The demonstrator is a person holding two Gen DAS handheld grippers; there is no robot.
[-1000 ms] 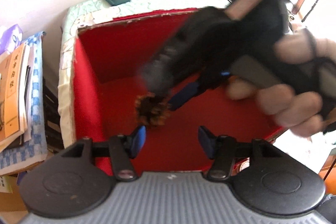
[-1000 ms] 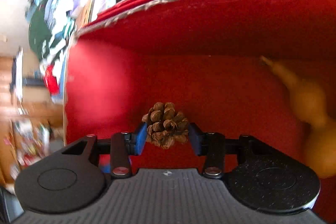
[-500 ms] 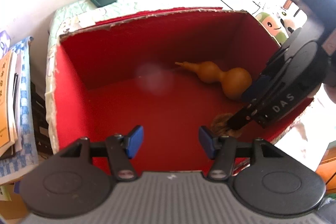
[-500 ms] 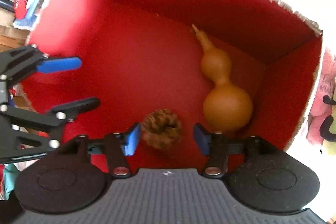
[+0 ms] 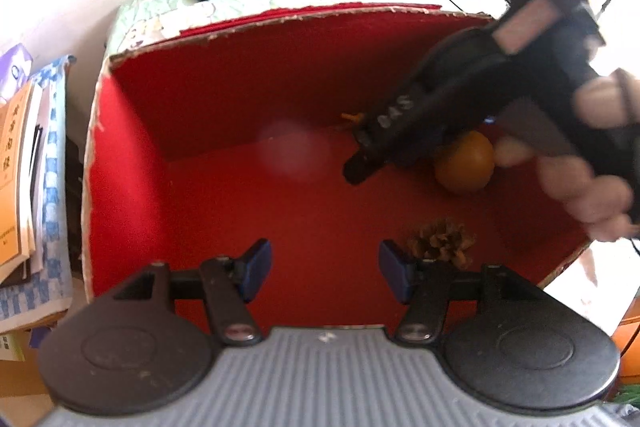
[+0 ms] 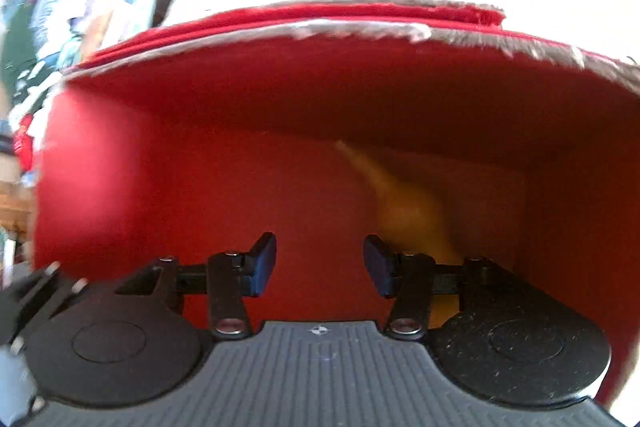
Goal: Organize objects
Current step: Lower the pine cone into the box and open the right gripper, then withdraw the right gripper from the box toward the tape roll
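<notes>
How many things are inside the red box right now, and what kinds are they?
Pine cone: 1
Orange gourd: 1
Total inside the red box: 2
Both lie loose on the box floor. Neither tool holds anything: the left tool and the right tool are both open and empty.

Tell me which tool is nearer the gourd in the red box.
Right. The right tool hangs open inside the red box, over the gourd. The left tool is open at the box's near edge, with the pine cone between it and the gourd.
</notes>
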